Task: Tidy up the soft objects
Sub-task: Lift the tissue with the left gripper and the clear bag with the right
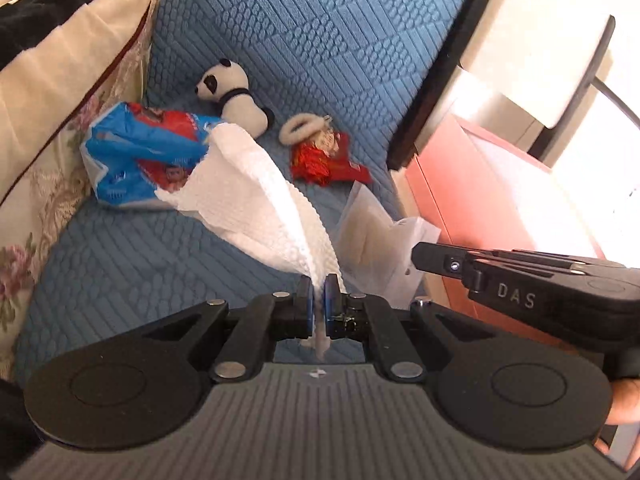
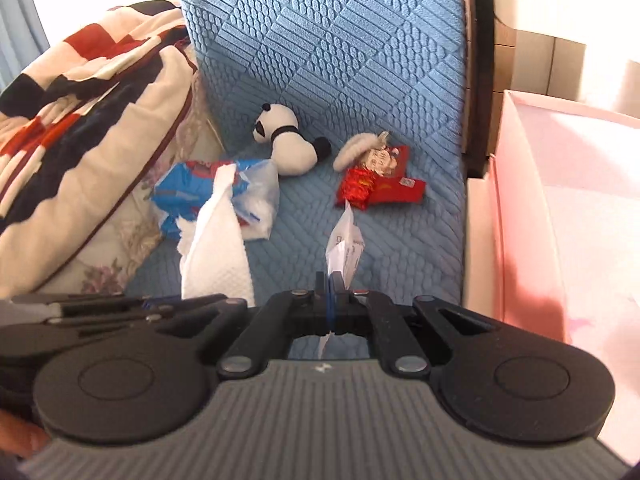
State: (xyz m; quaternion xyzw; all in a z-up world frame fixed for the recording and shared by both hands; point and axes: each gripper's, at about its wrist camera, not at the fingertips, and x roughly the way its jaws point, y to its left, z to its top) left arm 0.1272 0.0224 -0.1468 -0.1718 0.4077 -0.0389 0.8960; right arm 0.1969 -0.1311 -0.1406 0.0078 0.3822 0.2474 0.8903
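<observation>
My left gripper (image 1: 319, 286) is shut on a white paper towel (image 1: 256, 196) and holds it above the blue sofa seat; the towel also shows in the right wrist view (image 2: 218, 248). My right gripper (image 2: 330, 282) is shut on a small clear plastic packet (image 2: 345, 244), which the left wrist view (image 1: 372, 240) shows beside the towel. On the seat lie a panda plush (image 2: 288, 140), a white fluffy hair tie (image 2: 356, 144), a red snack packet (image 2: 376, 186) and a blue-and-red plastic bag (image 1: 140, 152).
A blue quilted sofa (image 1: 304, 40) fills the middle. A patterned quilt and floral cushion (image 2: 80, 128) are piled at the left. A pink box (image 2: 560, 208) stands open at the right, next to the dark sofa arm (image 2: 478, 80).
</observation>
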